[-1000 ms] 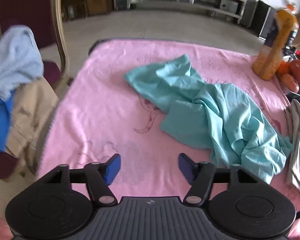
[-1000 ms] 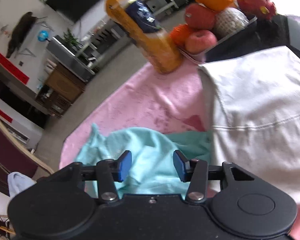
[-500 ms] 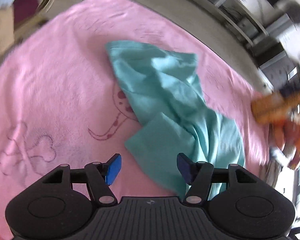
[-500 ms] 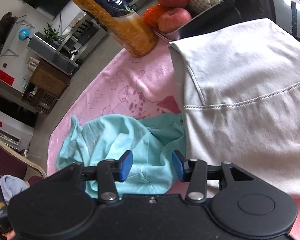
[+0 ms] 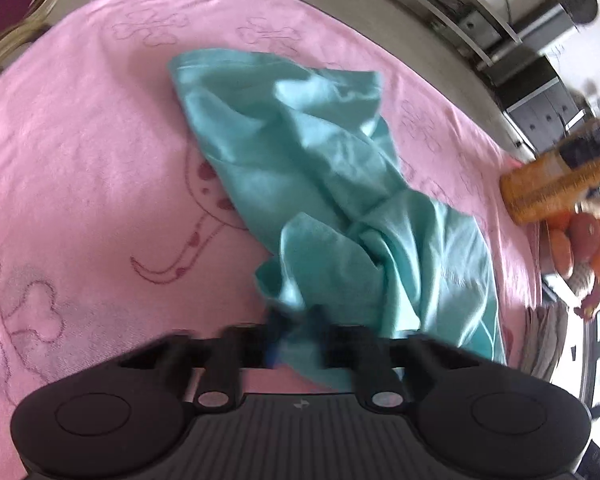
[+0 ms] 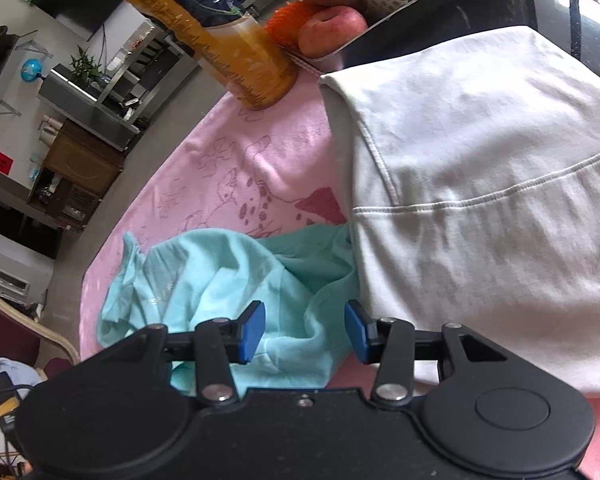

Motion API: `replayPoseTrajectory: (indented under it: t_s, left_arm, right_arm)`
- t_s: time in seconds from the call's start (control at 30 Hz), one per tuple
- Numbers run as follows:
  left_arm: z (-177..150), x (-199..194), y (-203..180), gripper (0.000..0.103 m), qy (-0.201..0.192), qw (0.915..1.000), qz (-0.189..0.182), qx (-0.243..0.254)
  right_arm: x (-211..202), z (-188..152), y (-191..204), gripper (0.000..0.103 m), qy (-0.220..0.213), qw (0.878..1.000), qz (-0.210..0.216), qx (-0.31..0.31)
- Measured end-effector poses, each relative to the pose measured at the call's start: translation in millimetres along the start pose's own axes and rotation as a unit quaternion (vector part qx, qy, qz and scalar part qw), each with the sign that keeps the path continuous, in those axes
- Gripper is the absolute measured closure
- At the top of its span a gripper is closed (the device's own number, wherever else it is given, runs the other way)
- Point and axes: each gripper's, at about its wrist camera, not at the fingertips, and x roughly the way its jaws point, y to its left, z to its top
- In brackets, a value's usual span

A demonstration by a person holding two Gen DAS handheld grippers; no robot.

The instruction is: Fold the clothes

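The left tongs [image 5: 296, 332] have narrowed since half a second ago, when they stood wide apart, and now pinch the near corner of the teal shirt [image 5: 324, 184], though blur hides the exact bite; the right tongs [image 6: 305, 332] remain spread wide above the shirt's near hem, holding nothing; the shirt lies crumpled on the pink towel [image 5: 80, 152], running from 11 o'clock to 4 o'clock in the left view; bare towel lies open from 8 to 11 o'clock; in the right view a folded white garment [image 6: 480, 200] overlaps the shirt's edge at 3 o'clock; an orange juice bottle [image 6: 236, 56] and fruit tray [image 6: 380, 28] crowd 12 o'clock.
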Motion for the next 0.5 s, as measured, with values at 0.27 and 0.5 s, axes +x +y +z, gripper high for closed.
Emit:
replayPoseTrajectory:
  t_s: [0.27, 0.5]
  left_arm:
    - [-18.1, -56.2, -15.0, 0.103, -0.087, 0.9932, 0.032, 0.071]
    - [-14.4, -105.2, -1.3, 0.103, -0.129, 0.9898, 0.027, 0.053]
  right_arm:
    - [6.8, -0.3, -6.0, 0.062, 0.045, 0.999, 0.017, 0.022]
    - [14.6, 0.3, -3.7, 0.058, 0.022, 0.999, 0.004, 0.043]
